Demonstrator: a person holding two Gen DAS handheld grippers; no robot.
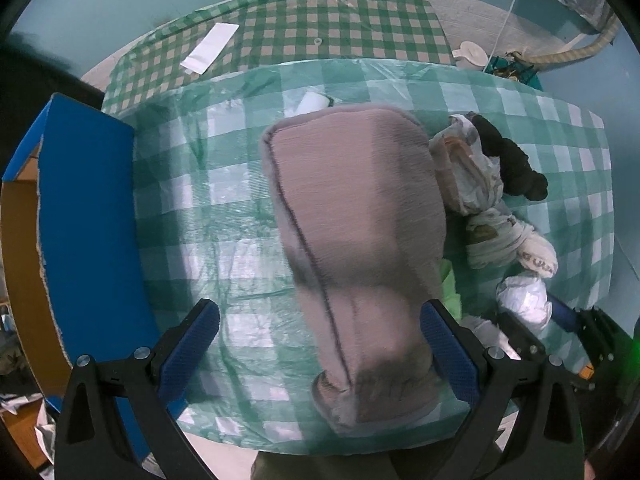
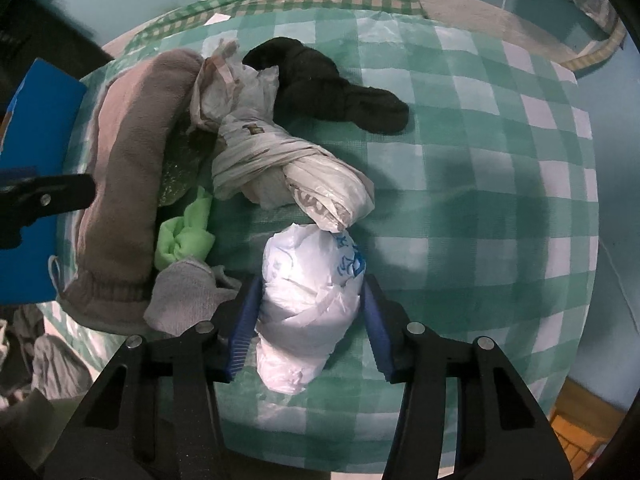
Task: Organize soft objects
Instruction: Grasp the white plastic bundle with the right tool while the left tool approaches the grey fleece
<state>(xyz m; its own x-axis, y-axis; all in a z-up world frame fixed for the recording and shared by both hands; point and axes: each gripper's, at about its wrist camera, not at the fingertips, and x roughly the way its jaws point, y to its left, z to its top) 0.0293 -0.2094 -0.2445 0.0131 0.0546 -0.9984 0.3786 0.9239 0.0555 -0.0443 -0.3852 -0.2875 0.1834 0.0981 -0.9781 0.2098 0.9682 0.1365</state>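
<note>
A big grey-brown fleece mitt [image 1: 360, 216] lies on the green checked cloth [image 1: 208, 208]. My left gripper [image 1: 320, 340] is open above its cuff end, one finger on each side. My right gripper [image 2: 310, 316] is shut on a knotted white plastic bag with blue print [image 2: 308, 300]. Beyond it lie a knotted grey-white plastic bag [image 2: 276, 160], a black sock bundle [image 2: 328, 84], a lime green cloth [image 2: 184, 232] and a small grey sock [image 2: 188, 296]. The mitt also shows in the right wrist view [image 2: 128, 184].
A blue-sided cardboard box [image 1: 88, 216] stands at the table's left edge. A white paper slip [image 1: 210, 48] lies on the far darker checked cloth. A white round lid [image 1: 472, 54] and cables sit at the back right.
</note>
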